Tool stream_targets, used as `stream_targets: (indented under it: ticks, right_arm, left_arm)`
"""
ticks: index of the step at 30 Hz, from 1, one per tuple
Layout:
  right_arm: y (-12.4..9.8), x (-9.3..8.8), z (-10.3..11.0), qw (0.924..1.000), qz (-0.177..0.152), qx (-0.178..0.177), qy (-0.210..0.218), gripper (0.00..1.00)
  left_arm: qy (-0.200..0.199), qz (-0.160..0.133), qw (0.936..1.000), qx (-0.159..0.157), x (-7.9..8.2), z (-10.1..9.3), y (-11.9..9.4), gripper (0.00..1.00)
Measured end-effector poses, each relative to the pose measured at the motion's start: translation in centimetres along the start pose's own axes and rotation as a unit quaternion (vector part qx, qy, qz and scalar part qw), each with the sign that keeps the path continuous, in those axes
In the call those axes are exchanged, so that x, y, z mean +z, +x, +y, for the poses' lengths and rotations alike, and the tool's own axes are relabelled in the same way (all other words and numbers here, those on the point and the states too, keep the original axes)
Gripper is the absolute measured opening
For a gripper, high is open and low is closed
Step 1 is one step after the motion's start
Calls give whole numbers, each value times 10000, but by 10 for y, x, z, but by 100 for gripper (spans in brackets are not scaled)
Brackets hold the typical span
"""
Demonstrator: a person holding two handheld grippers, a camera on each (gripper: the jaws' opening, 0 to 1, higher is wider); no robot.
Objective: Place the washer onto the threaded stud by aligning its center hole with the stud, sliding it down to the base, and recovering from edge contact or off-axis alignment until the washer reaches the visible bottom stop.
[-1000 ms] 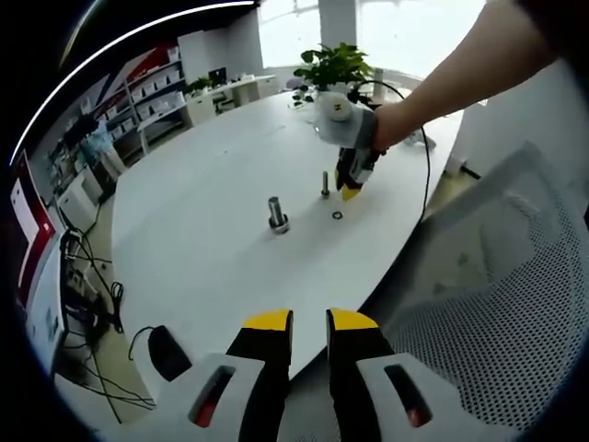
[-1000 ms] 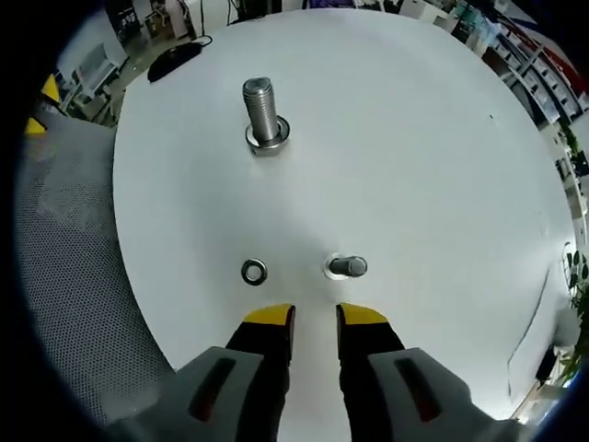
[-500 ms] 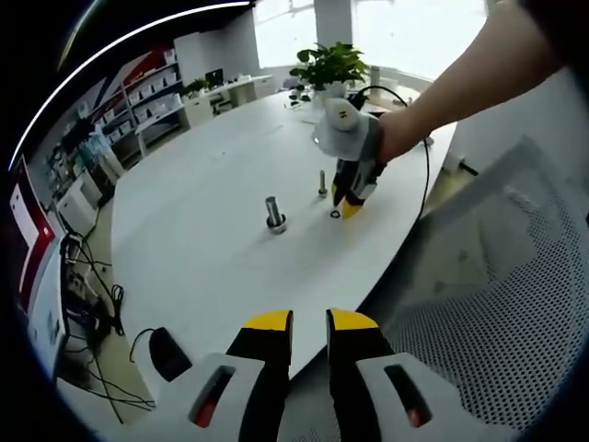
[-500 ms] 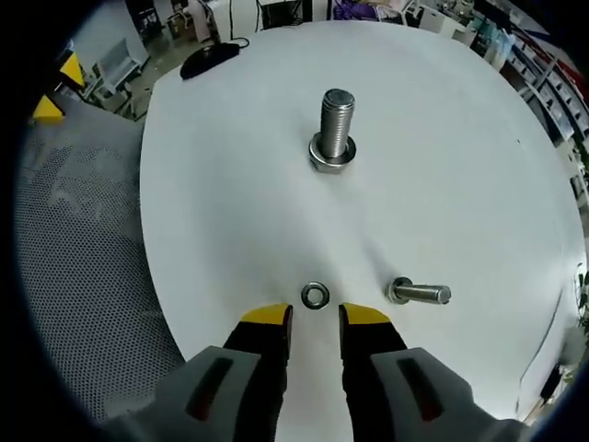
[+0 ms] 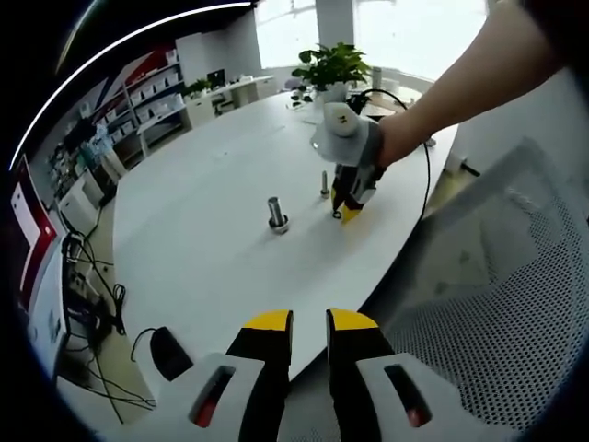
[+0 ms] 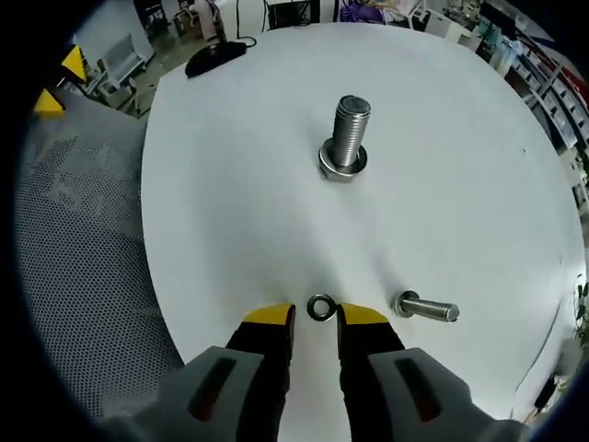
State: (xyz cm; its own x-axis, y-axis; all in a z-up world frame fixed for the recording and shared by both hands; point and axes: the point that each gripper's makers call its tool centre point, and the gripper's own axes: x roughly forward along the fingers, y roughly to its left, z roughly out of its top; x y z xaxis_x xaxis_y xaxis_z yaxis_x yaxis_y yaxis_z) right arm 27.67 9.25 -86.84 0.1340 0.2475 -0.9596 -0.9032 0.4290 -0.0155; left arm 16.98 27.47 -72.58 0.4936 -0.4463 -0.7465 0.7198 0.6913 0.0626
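White round table | washer flat, between spread right gripper tips, ungrasped | stud at 12 o'clock, bare | left gripper parted, idle | placement all pending

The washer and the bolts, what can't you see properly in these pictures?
- Washer, right gripper view: it lies flat between the right tongs; whether the tips touch it is unclear.
- Washer, left gripper view: hidden behind the right tongs, too small.
- Small bolt, right gripper view: its threads are blurred near the edge.
- Large bolt: a ring sits at its base; nut or washer, can't tell.
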Motion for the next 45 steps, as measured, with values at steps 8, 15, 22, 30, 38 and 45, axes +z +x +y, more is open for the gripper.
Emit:
stream_targets:
  ticks: [8,15,22,30,38,45]
  right_arm:
    - [0,-1,-4,9992,304,64,-270,16]
    - [2,0,-2,9969,723,-9,-296,16]
    - [6,-1,-5,9934,1126,-130,-156,15]
    - [4,-1,-3,9908,1325,-220,-175,15]
    - [4,-2,-5,9933,1140,-144,152,15]
    - [3,-1,-2,9960,855,-226,104,14]
  left_arm:
    - [13,41,10000,-25,-1,-1,1,12]
    - [106,110,9999,-76,-3,-5,3,12]
    - [91,187,9997,-124,-5,-6,4,12]
    - [79,268,9994,-179,-7,-7,6,12]
    - [60,307,9992,-239,-9,-9,7,12]
    - [36,309,9992,-258,-9,-10,7,12]
